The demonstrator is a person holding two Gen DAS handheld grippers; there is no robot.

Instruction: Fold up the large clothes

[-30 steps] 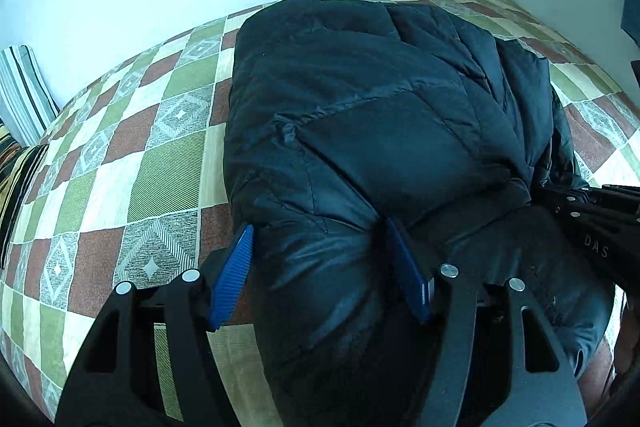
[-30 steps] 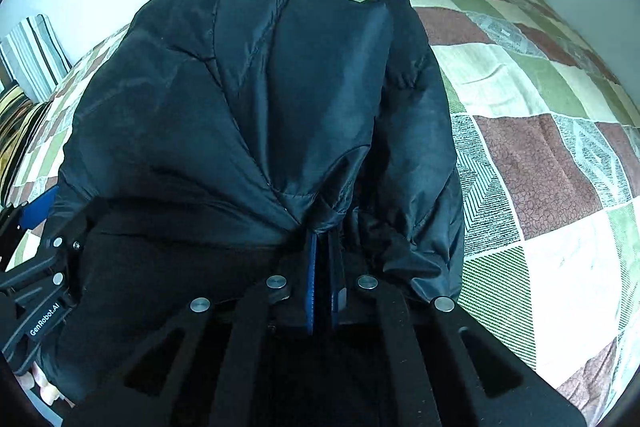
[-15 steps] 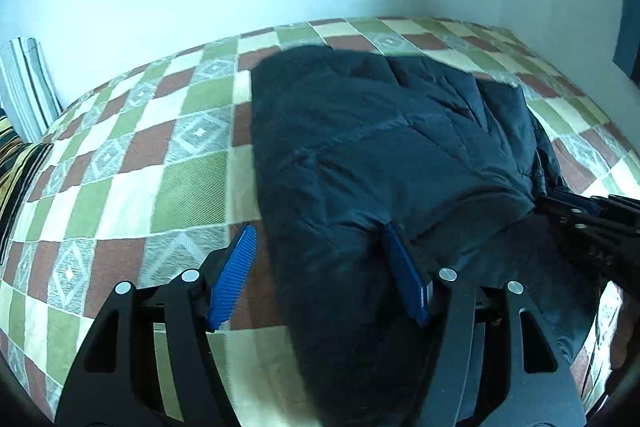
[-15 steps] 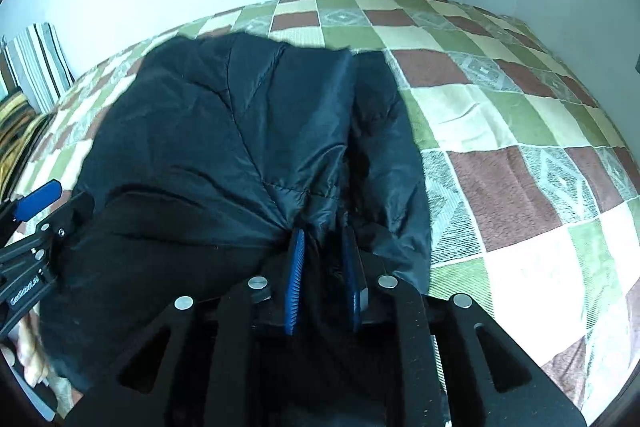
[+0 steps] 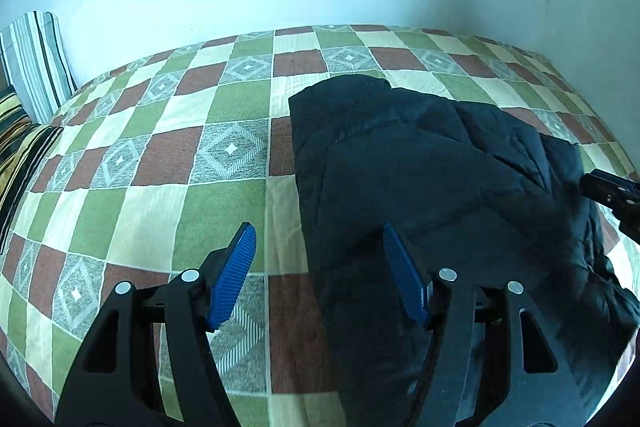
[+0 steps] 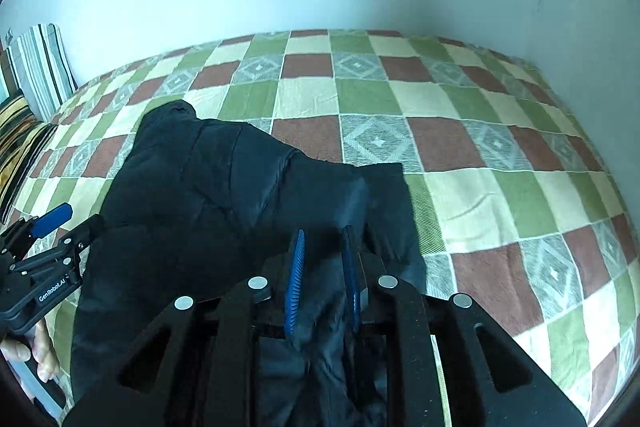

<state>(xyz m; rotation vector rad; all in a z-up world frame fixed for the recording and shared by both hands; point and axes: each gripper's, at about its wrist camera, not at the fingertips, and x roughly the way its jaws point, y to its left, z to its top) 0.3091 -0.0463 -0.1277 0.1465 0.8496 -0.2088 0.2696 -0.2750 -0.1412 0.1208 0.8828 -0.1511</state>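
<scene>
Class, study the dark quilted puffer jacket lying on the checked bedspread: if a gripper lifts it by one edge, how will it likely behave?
The dark quilted puffer jacket would probably sag and drape, since it already lies in soft folds. Its puffy quilting suggests it is light for its bulk. The shiny shell may slip between the right gripper's narrowly parted pads.

Jacket's near hem below frame

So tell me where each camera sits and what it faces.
Left wrist: rides the left tongs, looking down along them at the jacket's left edge on the checked bedspread; right tongs at far right.
Right wrist: rides the right tongs, over the jacket; left tongs and a hand at left.
Shared: jacket, bedspread, striped pillow, wall.
</scene>
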